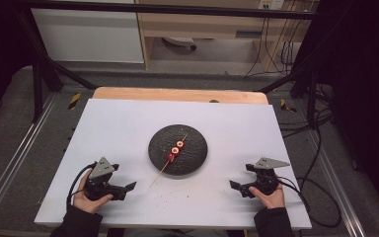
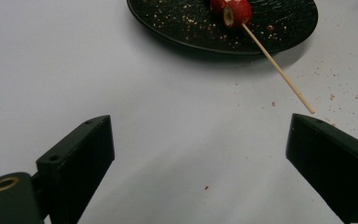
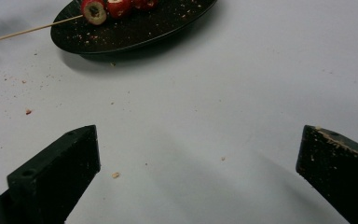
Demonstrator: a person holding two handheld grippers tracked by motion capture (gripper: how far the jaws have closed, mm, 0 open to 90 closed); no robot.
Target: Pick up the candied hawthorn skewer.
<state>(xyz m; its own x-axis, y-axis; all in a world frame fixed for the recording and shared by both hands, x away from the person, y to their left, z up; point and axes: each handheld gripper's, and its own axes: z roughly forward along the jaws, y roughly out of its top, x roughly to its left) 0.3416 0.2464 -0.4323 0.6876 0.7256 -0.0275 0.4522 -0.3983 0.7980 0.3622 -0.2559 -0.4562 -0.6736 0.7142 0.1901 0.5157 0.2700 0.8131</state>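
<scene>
Currently both of my grippers rest on the white table [image 1: 128,123], jaws spread wide, nothing between them. My left gripper [image 1: 123,190] sits at lower left of the high view, my right gripper [image 1: 238,187] at lower right, each held in a hand and pointing inward toward the centre. In the left gripper view the gap between the jaws frames bare white surface; same in the right gripper view.

Skewer [image 1: 170,159]: lies across the black plate [image 1: 195,148] at centre frame. Long axis runs diagonal, from upper right on the plate down to lower left. Three red fruit pieces [image 1: 175,150] sit threaded near the plate's middle. The bare stick end overhangs the plate's lower-left rim and points out over the table toward my left gripper; in the left gripper view its tip [image 2: 310,111] comes close above the right-hand jaw without touching.

Room: open table on both sides of the plate and between my grippers. Crumbs [image 1: 170,197] scattered below the plate. Table's wooden far edge [image 1: 177,94] at top; near edge just below my hands.
</scene>
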